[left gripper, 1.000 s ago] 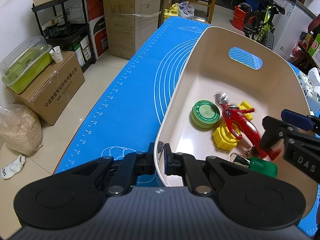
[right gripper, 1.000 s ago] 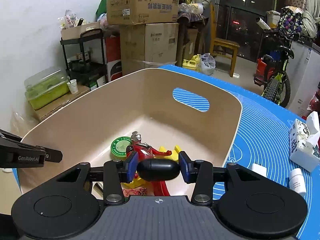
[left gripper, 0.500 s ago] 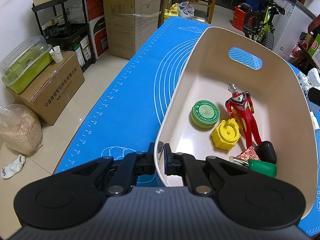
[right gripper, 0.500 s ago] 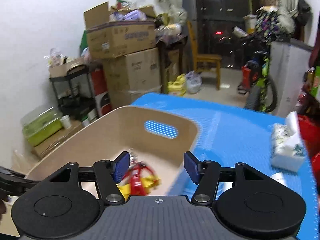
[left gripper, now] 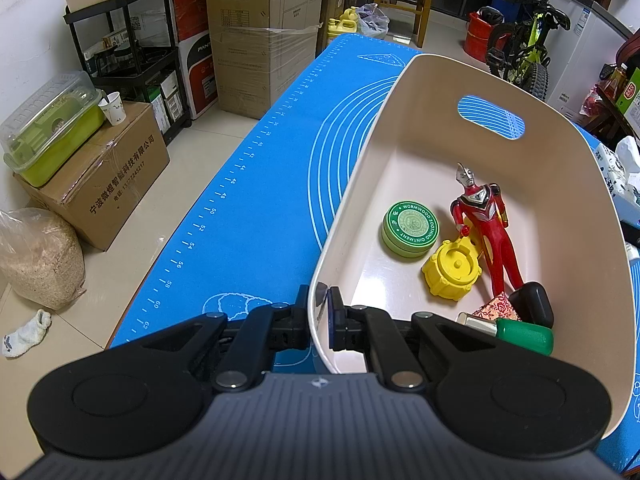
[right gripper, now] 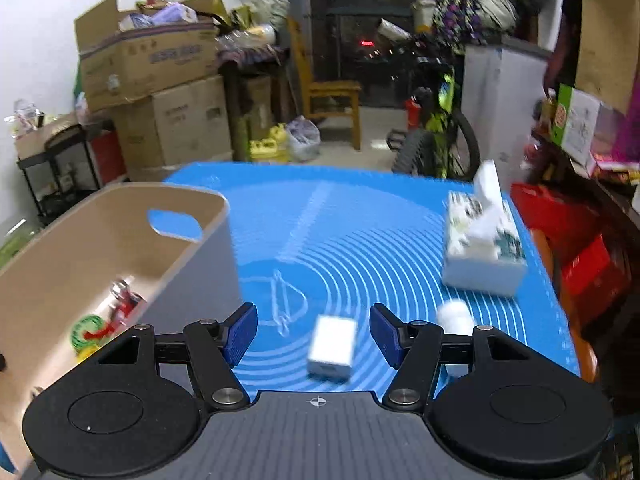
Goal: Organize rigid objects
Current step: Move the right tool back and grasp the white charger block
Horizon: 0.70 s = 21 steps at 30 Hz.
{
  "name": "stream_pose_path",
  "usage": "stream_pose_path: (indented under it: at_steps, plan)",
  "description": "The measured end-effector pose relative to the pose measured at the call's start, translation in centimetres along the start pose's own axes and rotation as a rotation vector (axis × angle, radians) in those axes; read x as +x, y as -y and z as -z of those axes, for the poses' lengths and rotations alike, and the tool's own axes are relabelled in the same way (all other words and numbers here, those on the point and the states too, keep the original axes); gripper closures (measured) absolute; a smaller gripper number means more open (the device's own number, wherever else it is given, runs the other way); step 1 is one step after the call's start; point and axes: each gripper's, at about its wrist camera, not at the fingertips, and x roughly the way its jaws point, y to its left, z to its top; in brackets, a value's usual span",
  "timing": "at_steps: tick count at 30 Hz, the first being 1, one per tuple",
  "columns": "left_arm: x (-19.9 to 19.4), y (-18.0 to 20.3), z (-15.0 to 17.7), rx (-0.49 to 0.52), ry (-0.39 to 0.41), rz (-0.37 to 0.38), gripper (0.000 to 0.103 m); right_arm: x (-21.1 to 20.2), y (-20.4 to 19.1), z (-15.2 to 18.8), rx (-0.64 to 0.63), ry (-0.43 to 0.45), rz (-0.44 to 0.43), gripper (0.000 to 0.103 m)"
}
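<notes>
The black case [left gripper: 532,304], a second ago pinched in the right tongs [right gripper: 313,334], now lies in the bin [left gripper: 360,184] at 4 o'clock. Those tongs, spread and empty, have swung toward the white box [right gripper: 332,346] on the desk [right gripper: 360,232]. The left tongs [left gripper: 318,314] stay clamped on the bin's rim.

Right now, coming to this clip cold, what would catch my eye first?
The beige bin on the blue mat, its near rim pinched by the left gripper; a red toy figure lies inside beside a green ointment tin and yellow lid. The right gripper hangs open over a small white box.
</notes>
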Motion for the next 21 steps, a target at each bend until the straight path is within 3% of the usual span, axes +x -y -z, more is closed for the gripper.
stream_pose_path:
  at_steps: [9,21]
  plan:
    - [0.0,0.1,0.0,0.001,0.0,-0.001,0.093,3.8,-0.3,2.0,-0.031,-0.083,0.012,0.029]
    - [-0.1,0.1,-0.1,0.0,0.0,0.001,0.093,6.9,0.1,2.7,0.005,-0.111,0.055,0.028]
